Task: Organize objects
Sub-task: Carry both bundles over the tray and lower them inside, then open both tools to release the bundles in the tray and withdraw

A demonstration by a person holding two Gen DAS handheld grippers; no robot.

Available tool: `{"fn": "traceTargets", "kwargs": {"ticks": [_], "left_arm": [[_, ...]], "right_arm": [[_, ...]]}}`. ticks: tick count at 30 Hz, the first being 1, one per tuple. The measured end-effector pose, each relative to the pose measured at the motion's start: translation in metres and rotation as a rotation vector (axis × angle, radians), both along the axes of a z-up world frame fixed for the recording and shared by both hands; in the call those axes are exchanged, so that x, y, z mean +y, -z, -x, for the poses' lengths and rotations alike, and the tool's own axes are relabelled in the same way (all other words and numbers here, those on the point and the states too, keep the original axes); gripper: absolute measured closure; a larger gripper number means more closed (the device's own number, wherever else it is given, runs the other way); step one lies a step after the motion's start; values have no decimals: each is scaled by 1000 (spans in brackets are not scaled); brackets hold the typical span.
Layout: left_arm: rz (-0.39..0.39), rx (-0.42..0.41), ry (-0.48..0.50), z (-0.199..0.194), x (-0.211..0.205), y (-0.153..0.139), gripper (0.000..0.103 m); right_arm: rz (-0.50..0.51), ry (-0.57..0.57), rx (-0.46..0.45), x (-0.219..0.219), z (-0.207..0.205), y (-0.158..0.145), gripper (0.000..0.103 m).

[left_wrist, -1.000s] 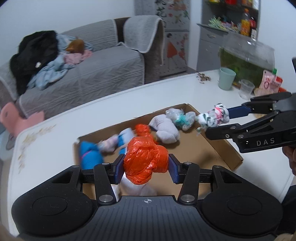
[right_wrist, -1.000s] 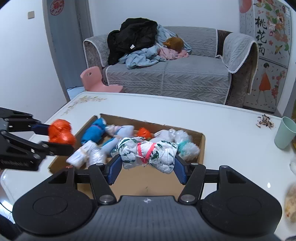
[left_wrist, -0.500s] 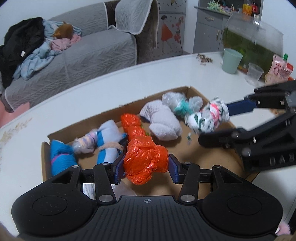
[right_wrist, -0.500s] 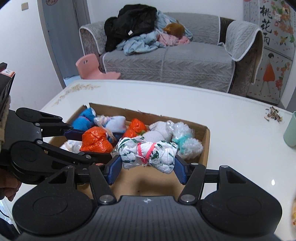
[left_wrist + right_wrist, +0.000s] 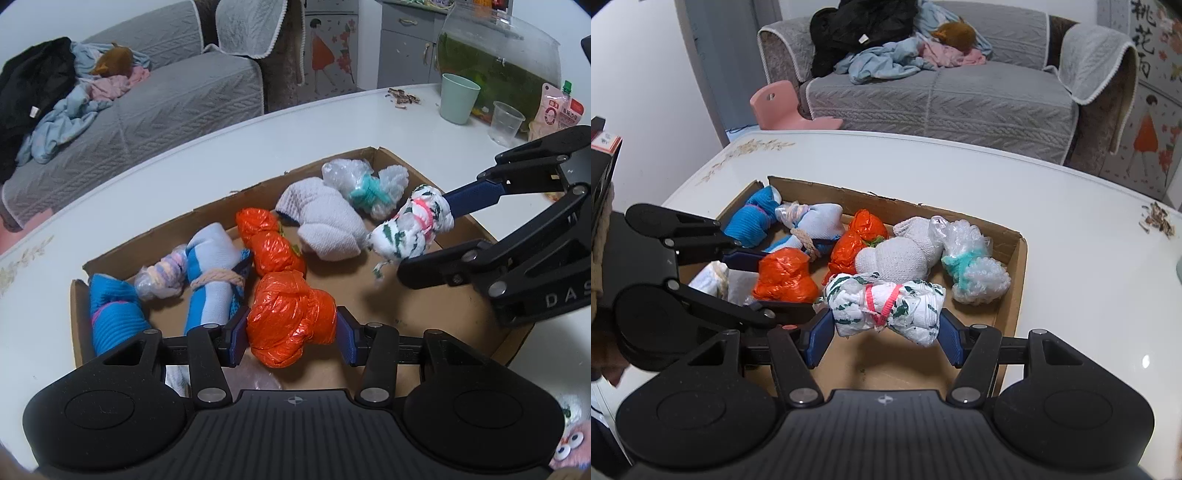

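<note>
Left wrist view: the left gripper (image 5: 291, 330) clamped an orange bundle (image 5: 290, 323) over the box (image 5: 495, 343). The right gripper (image 5: 886, 325) pinched a white leaf-print bundle (image 5: 886, 306) above the bare floor near the grey sock (image 5: 897, 254). The placing step seemed underway; next, each would need lowering into a free gap before release.

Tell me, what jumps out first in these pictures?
The bright orange bundle pinched in the left gripper over the cardboard box. Beside it, the right gripper holds a white bundle with green leaves and a pink tie above the same box. More tied bundles lie along the box's far side.
</note>
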State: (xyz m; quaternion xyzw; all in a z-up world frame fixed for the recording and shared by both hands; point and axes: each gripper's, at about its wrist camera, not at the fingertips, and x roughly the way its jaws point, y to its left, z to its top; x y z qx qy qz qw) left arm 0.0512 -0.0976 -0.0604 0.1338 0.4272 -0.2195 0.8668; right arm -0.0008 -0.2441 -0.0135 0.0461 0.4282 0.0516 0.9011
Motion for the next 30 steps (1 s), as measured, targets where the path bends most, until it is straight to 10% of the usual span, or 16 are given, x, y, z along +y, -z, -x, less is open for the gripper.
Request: {"fn": "traceTargets", "kwargs": {"ticks": [30], "left_arm": [[1,37,32,-29,16,20,48]], "right_arm": [[121,-275,67,31,-35,40,47]]}}
